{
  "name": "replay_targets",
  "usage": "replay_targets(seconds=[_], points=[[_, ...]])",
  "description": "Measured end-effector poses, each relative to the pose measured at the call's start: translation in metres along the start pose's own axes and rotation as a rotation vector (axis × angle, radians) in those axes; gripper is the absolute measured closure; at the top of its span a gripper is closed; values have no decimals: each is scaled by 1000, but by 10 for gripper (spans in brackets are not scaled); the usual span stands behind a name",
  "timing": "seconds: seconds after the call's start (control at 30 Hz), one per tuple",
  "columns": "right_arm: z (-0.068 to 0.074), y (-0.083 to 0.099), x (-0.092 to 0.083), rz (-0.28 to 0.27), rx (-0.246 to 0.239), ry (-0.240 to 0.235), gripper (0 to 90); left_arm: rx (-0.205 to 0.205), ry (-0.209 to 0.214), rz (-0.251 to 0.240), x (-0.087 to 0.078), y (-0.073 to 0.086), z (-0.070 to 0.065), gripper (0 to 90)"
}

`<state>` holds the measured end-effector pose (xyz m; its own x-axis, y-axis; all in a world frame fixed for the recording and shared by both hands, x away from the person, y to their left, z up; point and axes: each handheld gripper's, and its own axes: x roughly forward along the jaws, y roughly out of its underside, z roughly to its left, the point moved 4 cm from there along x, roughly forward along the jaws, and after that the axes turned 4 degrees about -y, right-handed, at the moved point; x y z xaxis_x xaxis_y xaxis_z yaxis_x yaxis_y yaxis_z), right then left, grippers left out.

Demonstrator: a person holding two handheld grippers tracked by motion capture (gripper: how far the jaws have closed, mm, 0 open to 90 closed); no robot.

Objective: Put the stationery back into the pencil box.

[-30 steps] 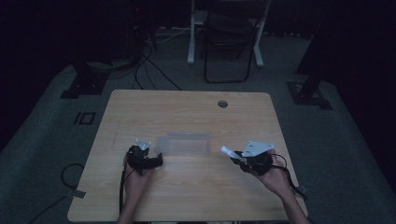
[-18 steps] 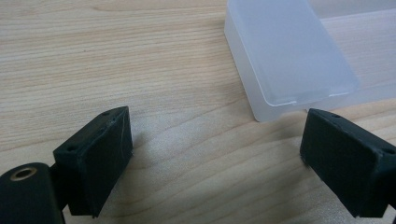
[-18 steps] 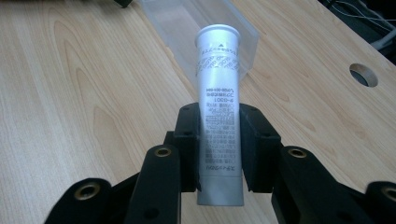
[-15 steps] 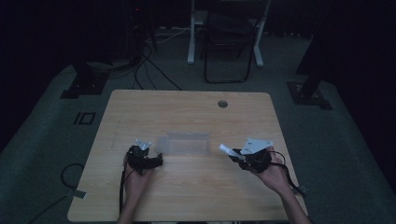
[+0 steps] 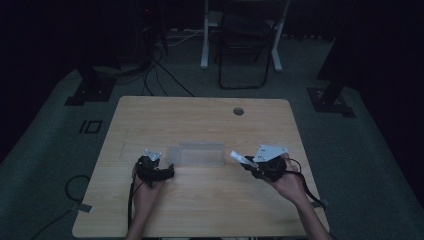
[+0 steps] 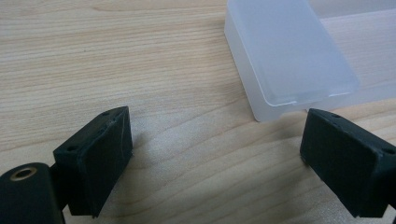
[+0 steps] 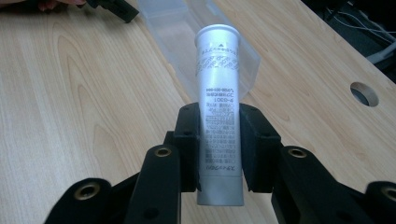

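1. The left gripper [image 5: 167, 172] sits where it sat a second ago, at the left end of the clear plastic box [image 5: 196, 153] on the desk [image 5: 200, 115]. Its fingers [image 6: 95, 161] are spread wide with nothing between them, and in the left gripper view the corner of the box lies just ahead of the gap, nearer the right-hand finger.
2. The box itself has not shifted between pictures; it lies flat mid-desk, between the two grippers (its lid appears shut, though the frosted plastic makes that hard to judge).
3. The right gripper [image 5: 248, 162] has crept slightly toward the box over the last second, carrying the white tube [image 5: 237, 157]. That small advance suggests the tube is being brought to the box, probably to go inside, with the left gripper waiting to steady or open it.
4. The right hand [image 5: 287, 182] comes in from the lower right, gripper pointing left and a little away from the person. Its fingers [image 7: 189, 140] are clamped on the tube's lower half, the round end pointing at the box.
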<state>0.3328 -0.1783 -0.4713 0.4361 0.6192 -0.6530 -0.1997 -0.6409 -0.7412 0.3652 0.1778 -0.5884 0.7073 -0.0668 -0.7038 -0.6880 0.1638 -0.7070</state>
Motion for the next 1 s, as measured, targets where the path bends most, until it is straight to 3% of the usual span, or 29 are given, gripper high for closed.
replay_targets(seconds=[1.0], points=[[-3, -23, 21, -12, -42, -28, 711, 1, 0, 1, 0, 0, 0, 96]])
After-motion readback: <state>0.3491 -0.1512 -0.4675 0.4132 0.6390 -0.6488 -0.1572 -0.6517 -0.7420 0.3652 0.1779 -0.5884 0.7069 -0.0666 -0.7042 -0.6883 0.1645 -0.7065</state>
